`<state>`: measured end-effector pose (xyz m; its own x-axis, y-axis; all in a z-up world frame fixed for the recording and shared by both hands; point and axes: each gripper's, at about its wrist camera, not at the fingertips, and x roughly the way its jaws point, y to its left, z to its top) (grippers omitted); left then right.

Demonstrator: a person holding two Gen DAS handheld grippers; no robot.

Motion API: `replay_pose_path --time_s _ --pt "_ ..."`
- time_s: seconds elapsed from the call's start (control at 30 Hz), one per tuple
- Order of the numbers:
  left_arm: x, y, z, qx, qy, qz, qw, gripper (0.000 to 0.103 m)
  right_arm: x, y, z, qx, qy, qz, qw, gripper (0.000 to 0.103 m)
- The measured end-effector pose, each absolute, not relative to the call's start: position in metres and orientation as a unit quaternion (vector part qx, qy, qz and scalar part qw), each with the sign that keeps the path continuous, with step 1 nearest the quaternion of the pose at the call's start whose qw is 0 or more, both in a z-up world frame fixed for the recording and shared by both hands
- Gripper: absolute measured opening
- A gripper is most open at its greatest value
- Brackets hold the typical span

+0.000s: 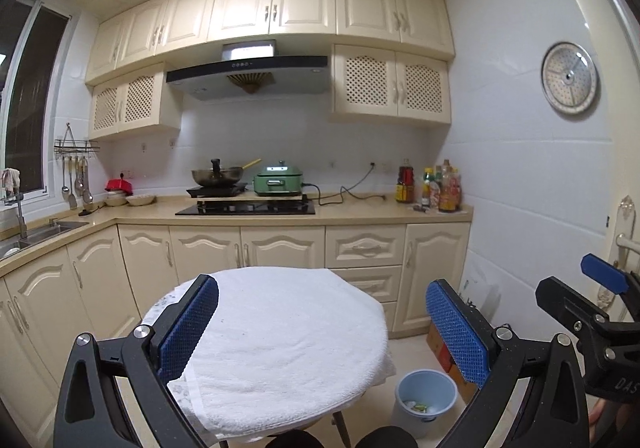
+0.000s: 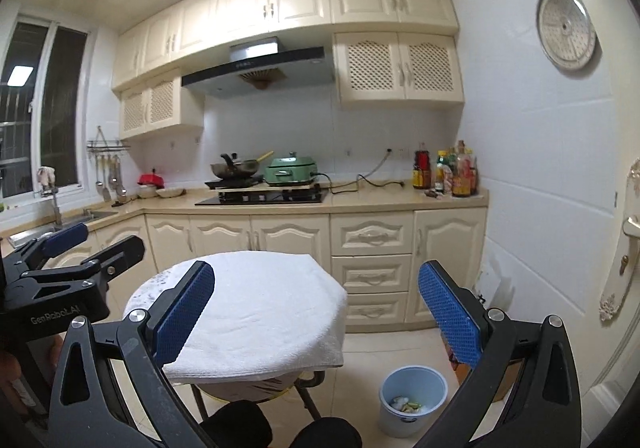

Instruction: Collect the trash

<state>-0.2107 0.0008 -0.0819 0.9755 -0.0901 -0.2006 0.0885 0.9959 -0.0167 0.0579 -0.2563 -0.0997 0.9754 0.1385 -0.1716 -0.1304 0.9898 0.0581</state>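
Both grippers hang side by side over a small round table draped in a white towel. The left gripper has its blue-padded jaws spread wide with nothing between them, and the right gripper matches it — jaws apart, holding nothing. Each one shows up at the edge of the other's camera: the right gripper sits at the right rim of the left wrist view, the left one at the left rim of the right wrist view.

The towel top looks bare from both views. Down on the tiled floor, just right of the table, stands a pale blue trash bin, upright and uncovered. Inside it lie a few scraps of trash — something white and something greenish, too small to tell apart. A cardboard box sits against the cabinets just behind the bin, partly hidden by the left gripper's right finger.

Beyond the table runs a cream kitchen counter. On the hob sits a wok with a yellow handle, and beside it a green electric cooker with its black cord trailing right. A cluster of sauce bottles stands in the right corner of the counter. To the left are a red pot, two bowls, hanging utensils and a sink under a dark window. A round perforated disc hangs on the right wall.
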Motion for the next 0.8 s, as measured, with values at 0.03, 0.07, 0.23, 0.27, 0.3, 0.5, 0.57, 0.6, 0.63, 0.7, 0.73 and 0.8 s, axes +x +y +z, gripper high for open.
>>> replay_pose_path --time_s 0.03,0.07,0.23,0.27,0.3,0.5,0.57,0.6,0.63,0.7,0.73,0.8 --pt "-0.209 -0.002 -0.082 -0.003 0.102 -0.045 0.994 0.102 0.059 -0.252 -0.099 0.020 0.087 0.070 0.993 0.103" --pt "-0.210 -0.004 -0.083 -0.002 0.104 -0.046 0.993 0.102 0.059 -0.251 -0.098 0.018 0.088 0.072 0.993 0.103" --pt "-0.215 -0.010 -0.084 -0.001 0.104 -0.049 0.993 0.102 0.057 -0.243 -0.095 0.008 0.084 0.077 0.994 0.103" --pt "-0.206 -0.011 -0.083 -0.001 0.105 -0.048 0.993 0.102 0.057 -0.241 -0.095 0.007 0.083 0.076 0.994 0.103" --pt "-0.204 -0.011 -0.082 -0.001 0.105 -0.049 0.993 0.102 0.057 -0.241 -0.095 0.006 0.083 0.077 0.994 0.103" --pt "-0.195 -0.016 -0.080 -0.001 0.105 -0.049 0.993 0.102 0.055 -0.241 -0.097 0.006 0.086 0.076 0.993 0.103" --pt "-0.177 -0.018 -0.076 -0.001 0.106 -0.048 0.993 0.102 0.055 -0.241 -0.098 0.005 0.088 0.075 0.993 0.103" --pt "-0.177 -0.019 -0.076 -0.001 0.106 -0.048 0.993 0.102 0.055 -0.241 -0.098 0.005 0.088 0.075 0.993 0.103" --pt "-0.177 -0.020 -0.076 0.000 0.106 -0.049 0.993 0.102 0.054 -0.240 -0.098 0.003 0.089 0.075 0.993 0.103" --pt "-0.170 -0.017 -0.074 0.001 0.107 -0.048 0.993 0.102 0.054 -0.240 -0.098 0.003 0.089 0.074 0.993 0.103" --pt "-0.169 -0.017 -0.074 0.002 0.107 -0.048 0.993 0.102 0.054 -0.240 -0.098 0.003 0.089 0.073 0.993 0.103" --pt "-0.167 -0.016 -0.074 0.001 0.108 -0.049 0.993 0.102 0.054 -0.240 -0.099 0.004 0.088 0.072 0.993 0.103"
